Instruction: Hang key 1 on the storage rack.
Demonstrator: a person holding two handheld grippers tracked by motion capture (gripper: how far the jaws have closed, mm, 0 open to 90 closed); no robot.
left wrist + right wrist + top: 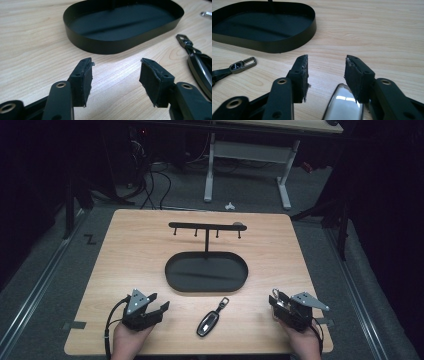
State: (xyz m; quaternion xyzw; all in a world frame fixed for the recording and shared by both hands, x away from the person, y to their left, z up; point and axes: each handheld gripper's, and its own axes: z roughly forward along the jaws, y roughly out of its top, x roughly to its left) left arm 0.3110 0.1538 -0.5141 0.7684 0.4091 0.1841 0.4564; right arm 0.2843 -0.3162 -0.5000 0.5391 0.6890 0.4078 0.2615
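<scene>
On the near table edge we rest both grippers, left gripper (161, 305) and right gripper (276, 300), jaws apart (nothing held); next, reaching for the key fob (208, 322).

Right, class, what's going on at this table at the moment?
A person sits at a wooden table with a two-jaw gripper in each hand. The left gripper and right gripper both rest near the front edge, jaws apart. A car key fob lies untouched between them, in front of a black oval tray with a hook rack. A shiny metal piece sits low between the right jaws; the pads do not seem to press it.
</scene>
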